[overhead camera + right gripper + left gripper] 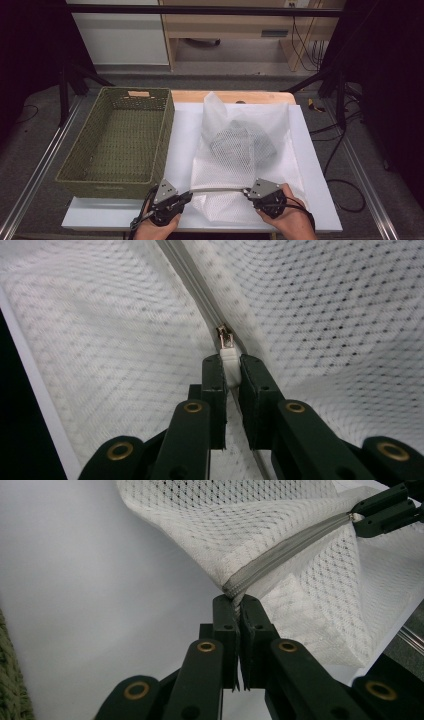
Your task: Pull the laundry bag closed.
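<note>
step: zipping mesh bag [235,165] | left gripper [186,196]: jaws clamped on bag's zip end | right gripper [248,192]: jaws pinching zip pull [227,357] | bag between both, zip [285,555] taut | tip: hold left firm, draw pull straight along zip

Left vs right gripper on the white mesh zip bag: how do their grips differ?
The left gripper clamps the corner of the white mesh laundry bag at the grey zipper's end; the right gripper pinches the white zipper pull tab. In the high view, left sits nearer the green woven basket. Both are shut, holding the zipper taut.
</note>
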A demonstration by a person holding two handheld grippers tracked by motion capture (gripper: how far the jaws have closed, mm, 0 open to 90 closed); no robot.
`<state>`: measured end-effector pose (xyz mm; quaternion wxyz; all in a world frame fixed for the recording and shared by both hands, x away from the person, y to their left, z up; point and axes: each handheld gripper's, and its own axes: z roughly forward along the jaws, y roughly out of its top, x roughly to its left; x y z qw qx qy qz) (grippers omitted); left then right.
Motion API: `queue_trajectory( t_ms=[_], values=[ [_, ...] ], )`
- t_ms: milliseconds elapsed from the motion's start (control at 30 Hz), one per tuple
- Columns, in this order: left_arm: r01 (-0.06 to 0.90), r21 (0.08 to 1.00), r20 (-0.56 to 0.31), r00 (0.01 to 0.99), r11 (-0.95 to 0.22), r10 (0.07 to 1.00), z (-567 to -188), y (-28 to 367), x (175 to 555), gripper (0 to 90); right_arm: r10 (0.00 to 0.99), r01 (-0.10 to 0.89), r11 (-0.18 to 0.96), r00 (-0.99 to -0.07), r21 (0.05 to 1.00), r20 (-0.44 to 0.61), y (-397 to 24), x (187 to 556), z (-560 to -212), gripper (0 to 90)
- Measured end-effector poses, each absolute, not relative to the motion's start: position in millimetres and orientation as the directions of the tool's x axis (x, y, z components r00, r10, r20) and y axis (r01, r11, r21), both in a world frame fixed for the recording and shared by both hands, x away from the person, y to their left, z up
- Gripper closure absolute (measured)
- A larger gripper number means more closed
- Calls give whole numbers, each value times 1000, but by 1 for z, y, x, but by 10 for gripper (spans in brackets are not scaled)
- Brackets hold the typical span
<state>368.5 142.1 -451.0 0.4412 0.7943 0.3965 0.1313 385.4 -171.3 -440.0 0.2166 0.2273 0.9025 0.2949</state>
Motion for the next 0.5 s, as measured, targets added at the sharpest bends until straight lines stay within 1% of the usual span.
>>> queue_trajectory(
  t_ms=[500],
  values=[
    [513,806,-140,652,-296,745,-451,142,368,873,568,308,707,-783,636,-252,-190,386,-439,818]
  ],
)
